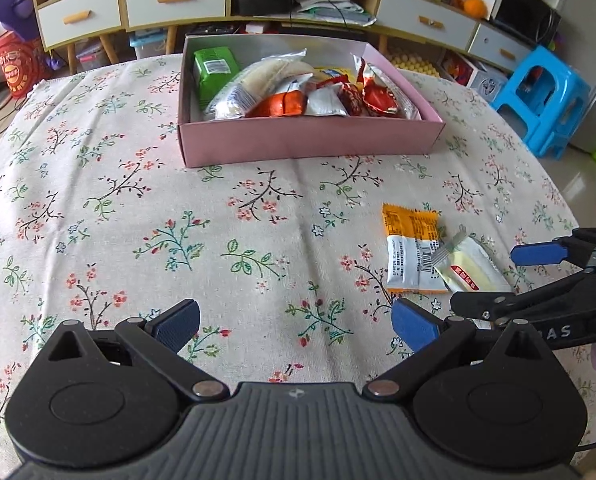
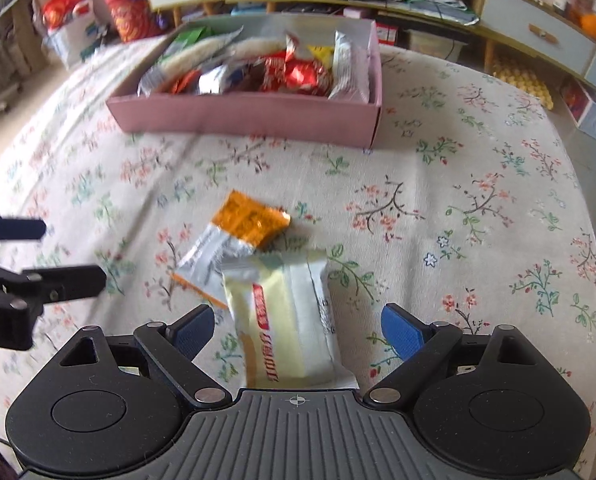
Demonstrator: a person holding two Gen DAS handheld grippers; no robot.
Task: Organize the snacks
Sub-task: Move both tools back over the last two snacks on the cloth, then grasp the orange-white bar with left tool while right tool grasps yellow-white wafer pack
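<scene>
The step in hand looks like the pick-up of one of the last two loose snacks, the rest being already boxed.

In the right wrist view, the right tool (image 2: pixel 296 330) sits at the bottom of the frame with its blue pads spread wide and nothing gripped. The pale yellow foil-wrapped snack bar with red lettering (image 2: pixel 286 320) lies flat on the surface between those pads, its near end running up to the tool's body at lower centre. Neither pad touches it, and a clear gap shows on each side. Just beyond it, at centre frame, lies the orange-and-silver flat snack packet (image 2: pixel 238 240), and the yellow bar's far end overlaps that packet's near corner.

The next move, I judge, calls for closing the pads squarely across the yellow bar alone. Because of the overlap, the lift should be clean enough not to drag the orange packet along.

In the left wrist view, the left tool (image 1: pixel 296 322) is also wide open and empty at bottom centre, with only the floral-print tablecloth surface (image 1: pixel 138 220) between its pads. The two loose snacks lie to its right, at the frame's right middle.

Farthest off, in the upper centre of both views, stands the shallow pink cardboard box (image 1: pixel 309 140), already heaped with wrapped snacks, well apart from the two loose ones.
</scene>
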